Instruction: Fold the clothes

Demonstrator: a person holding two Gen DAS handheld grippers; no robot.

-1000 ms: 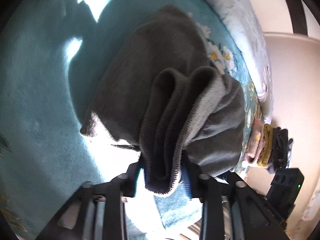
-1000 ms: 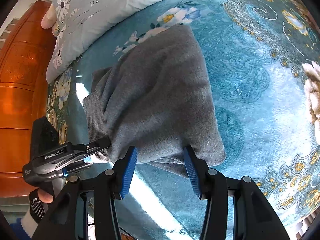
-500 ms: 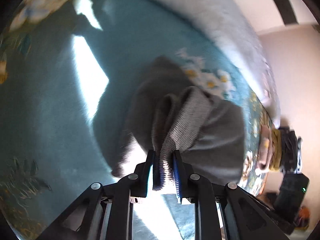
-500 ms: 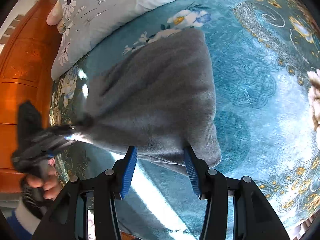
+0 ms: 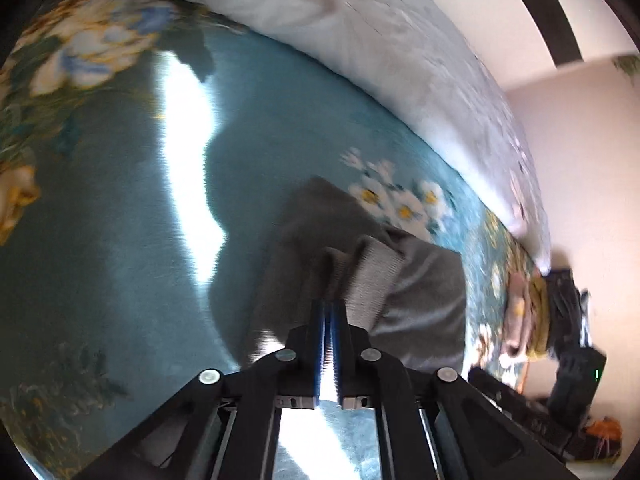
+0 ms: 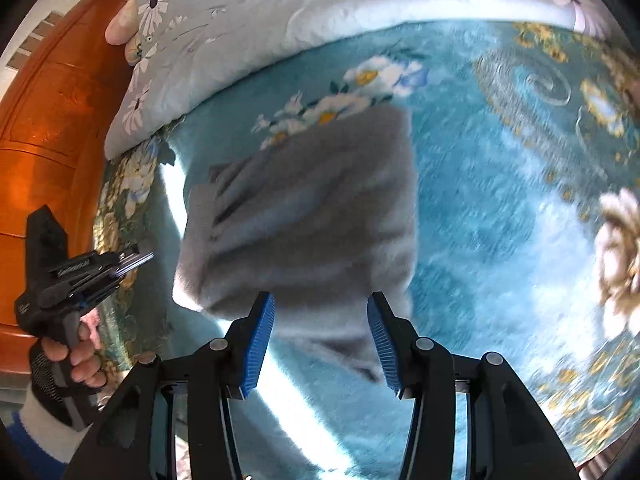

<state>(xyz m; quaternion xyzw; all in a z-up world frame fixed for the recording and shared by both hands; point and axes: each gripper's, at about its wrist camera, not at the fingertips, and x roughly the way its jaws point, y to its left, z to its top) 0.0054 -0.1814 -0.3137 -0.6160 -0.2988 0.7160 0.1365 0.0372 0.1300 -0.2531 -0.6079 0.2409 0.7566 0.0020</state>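
The left tongs are closing. The blue pads are almost touching and nothing is between them. In the right wrist view they hang in the air off to the side of the sweater, well apart from it, with a hand on the grip.

The right tongs are held about half apart. No cloth is pinched in them. The sweater's near edge shows in the gap between the pads, but it seems to lie lower down on the bed.

The grey sweater is folded into a thick, almost square pad on the blue flowery bed cover. It lies straight ahead of both tongs. Its ribbed cuff is bunched at the end by the left tongs. Its long side seems to run away from the right tongs toward the pillow.

The right tongs look nearer to it, so I think they can reach the near edge first.

A pile of other clothes sits at the far bed edge.
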